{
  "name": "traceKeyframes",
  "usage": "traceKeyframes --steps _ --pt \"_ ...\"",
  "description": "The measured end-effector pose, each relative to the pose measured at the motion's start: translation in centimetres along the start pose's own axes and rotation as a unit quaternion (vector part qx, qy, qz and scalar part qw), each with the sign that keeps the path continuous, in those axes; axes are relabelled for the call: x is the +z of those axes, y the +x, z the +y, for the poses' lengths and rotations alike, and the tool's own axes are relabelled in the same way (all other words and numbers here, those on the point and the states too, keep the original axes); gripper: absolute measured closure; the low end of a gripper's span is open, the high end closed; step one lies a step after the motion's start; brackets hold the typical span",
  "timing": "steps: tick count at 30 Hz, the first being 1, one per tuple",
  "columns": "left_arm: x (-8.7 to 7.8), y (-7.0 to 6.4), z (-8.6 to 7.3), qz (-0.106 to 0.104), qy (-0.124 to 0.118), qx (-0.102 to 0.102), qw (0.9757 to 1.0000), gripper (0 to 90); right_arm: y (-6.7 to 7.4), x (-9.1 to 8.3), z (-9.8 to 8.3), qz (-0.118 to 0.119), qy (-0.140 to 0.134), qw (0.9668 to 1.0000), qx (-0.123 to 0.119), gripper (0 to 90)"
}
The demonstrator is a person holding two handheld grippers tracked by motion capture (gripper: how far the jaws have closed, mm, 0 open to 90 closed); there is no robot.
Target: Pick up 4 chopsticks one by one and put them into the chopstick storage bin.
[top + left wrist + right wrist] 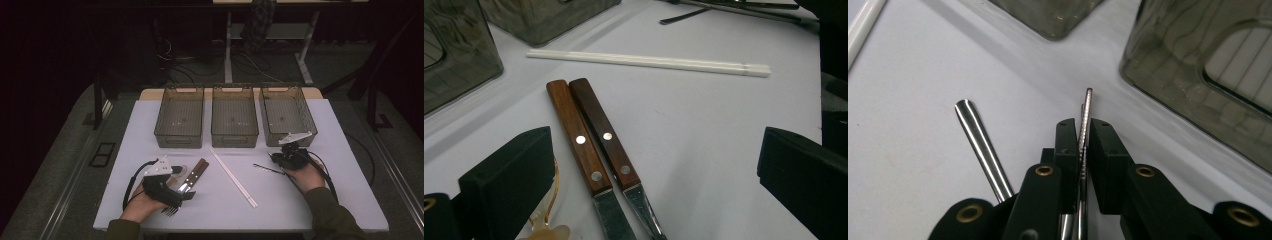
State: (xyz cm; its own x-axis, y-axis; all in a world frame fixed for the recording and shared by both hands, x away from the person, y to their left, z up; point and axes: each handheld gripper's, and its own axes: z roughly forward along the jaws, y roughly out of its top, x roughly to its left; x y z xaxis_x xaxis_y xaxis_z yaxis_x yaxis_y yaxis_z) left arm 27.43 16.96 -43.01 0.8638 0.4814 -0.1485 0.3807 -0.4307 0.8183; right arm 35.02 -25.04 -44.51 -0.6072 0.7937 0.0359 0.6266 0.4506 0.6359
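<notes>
Two wooden-handled knives [594,145] lie side by side on the white worktop [280,200], touching along their length, handles pointing up toward the bins and blades back toward the person. They sit between the wide-open jaws of the left gripper [170,192], which hovers over the blade ends and has hold of nothing. From the left gripper view, an amber plastic piece [544,225] lies just beside its left jaw, and in the high view a fork [171,211] pokes out beneath that gripper.

Further right, a pair of white chopsticks [233,177] runs diagonally, from near the middle bin [235,116] down toward the near edge.

Right again, the right gripper [286,159] has its jaws nearly together, clamped on a thin metal piece of cutlery [1084,125], seen edge-on so I cannot tell which kind it is. Its long axis runs along the jaws, the free end sticking out past them toward the right bin [1198,75]. A second metal handle [980,147] lies just beside the jaws, apart from them, its rounded end pointing away. In the high view a dark utensil [267,168] stretches left from this gripper.
</notes>
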Motion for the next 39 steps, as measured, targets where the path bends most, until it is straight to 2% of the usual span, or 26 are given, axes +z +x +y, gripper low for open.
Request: traceKeyframes --steps 18,28,32,39 --pt "-0.1 0.1 0.0 0.001 -0.002 0.001 1.0000 0.6 2.3 1.6 1.3 0.024 -0.021 0.9988 -0.037 84.4" --pt "-0.1 0.1 0.0 0.001 -0.002 0.000 1.0000 0.6 2.4 1.4 1.3 0.042 -0.029 0.9981 -0.036 71.0" --pt "-0.1 0.1 0.0 0.000 -0.002 0.001 1.0000 0.6 2.1 1.0 1.3 0.050 -0.035 0.9977 -0.028 63.9" --pt "-0.1 0.1 0.0 -0.002 -0.001 0.000 1.0000 0.6 1.7 0.2 1.3 0.060 -0.044 0.9971 -0.016 58.1"
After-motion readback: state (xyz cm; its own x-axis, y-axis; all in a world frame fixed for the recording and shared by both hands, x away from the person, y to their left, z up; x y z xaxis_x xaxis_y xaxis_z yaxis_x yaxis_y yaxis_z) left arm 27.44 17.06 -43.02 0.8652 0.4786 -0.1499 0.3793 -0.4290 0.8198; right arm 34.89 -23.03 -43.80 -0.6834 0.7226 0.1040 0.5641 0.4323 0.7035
